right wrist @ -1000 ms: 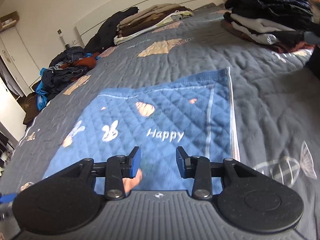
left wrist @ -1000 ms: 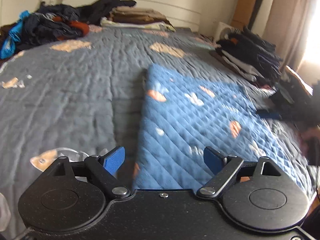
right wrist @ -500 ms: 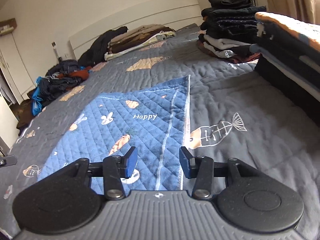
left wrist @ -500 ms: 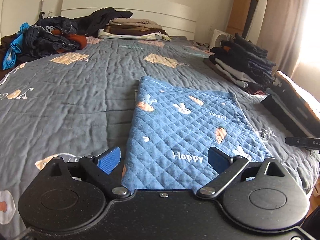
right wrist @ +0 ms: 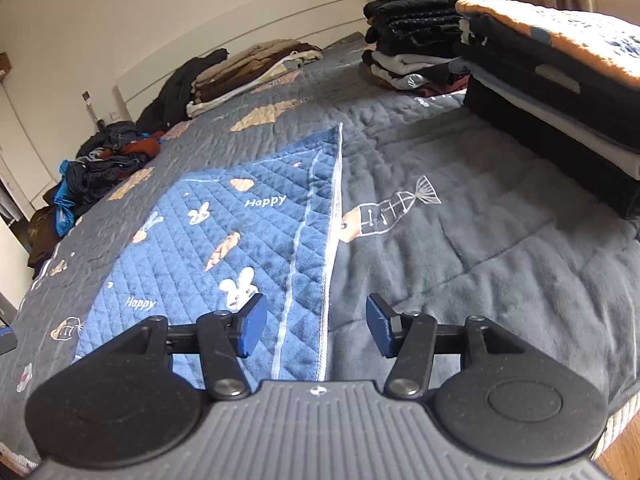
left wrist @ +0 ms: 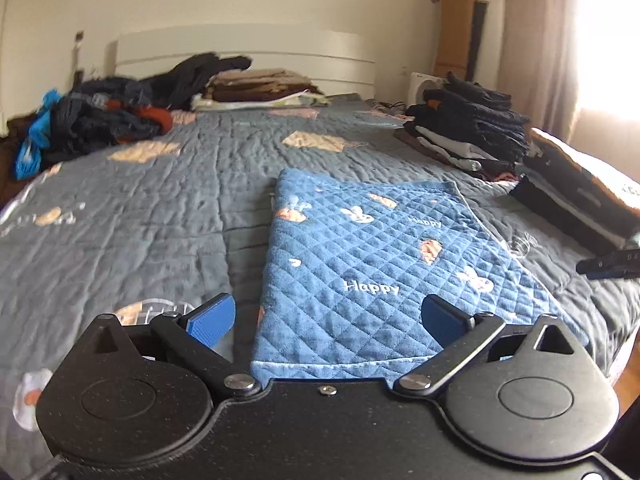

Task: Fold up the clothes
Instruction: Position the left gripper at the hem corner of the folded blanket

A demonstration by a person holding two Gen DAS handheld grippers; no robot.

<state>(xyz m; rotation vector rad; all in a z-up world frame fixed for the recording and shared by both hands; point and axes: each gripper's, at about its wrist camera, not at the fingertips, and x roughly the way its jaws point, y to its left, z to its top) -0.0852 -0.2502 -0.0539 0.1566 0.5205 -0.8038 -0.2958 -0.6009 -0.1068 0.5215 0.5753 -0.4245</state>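
Note:
A blue quilted cloth (left wrist: 372, 264) with rabbits, carrots and the word "Happy" lies flat and folded on the grey bedspread (left wrist: 132, 216). My left gripper (left wrist: 326, 316) hovers over the cloth's near left corner, its jaws still opening and wide apart, nothing pinched. In the right wrist view the same cloth (right wrist: 224, 236) lies with its white-trimmed right edge running toward me. My right gripper (right wrist: 314, 326) hangs over that edge near the front, jaws opening, the pads clear of the fabric.
Folded dark clothes (left wrist: 468, 128) are stacked at the right, with a bigger folded pile (right wrist: 560, 76) nearer. A heap of unfolded clothes (left wrist: 92, 120) sits at the far left, more folded items (left wrist: 256, 88) by the headboard. The right gripper's tip (left wrist: 608, 266) shows at the left view's right edge.
Both grippers have drawn back toward the bed's near edge and opened wider. The right gripper has shifted to the cloth's right edge. The cloth lies still.

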